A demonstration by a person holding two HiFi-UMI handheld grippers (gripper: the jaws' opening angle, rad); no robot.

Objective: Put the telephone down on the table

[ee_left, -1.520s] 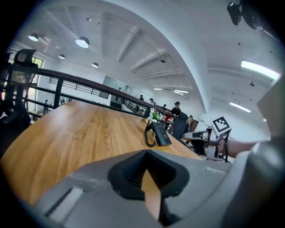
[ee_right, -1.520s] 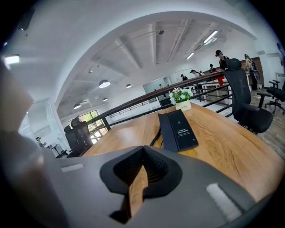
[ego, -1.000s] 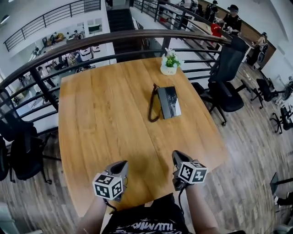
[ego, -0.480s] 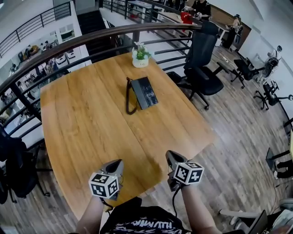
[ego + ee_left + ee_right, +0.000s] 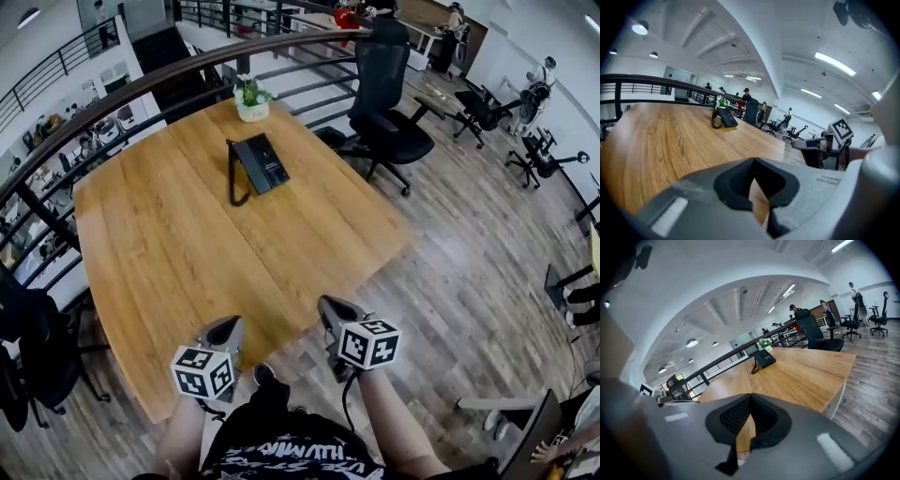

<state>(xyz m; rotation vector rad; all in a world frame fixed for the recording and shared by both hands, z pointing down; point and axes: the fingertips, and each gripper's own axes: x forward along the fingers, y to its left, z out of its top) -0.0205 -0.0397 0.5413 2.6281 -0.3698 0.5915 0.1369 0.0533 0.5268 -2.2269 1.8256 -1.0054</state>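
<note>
Lying flat on the far part of the bench (image 5: pixel 187 253), the telephone (image 5: pixel 260 165) is seen near a potted plant (image 5: pixel 250 100). The left hand-held gripper (image 5: pixel 228 328) and right hand-held gripper (image 5: pixel 330 306) are kept closed, empty, well apart from it.

A small potted plant (image 5: pixel 250 98) in a white pot sits far ahead of the fingers (image 5: pixel 225 332). Beyond it curves a dark railing (image 5: pixel 141 89). A black office chair (image 5: pixel 380 103) stands ahead and to the right, on a wood-plank floor (image 5: pixel 469 253).
</note>
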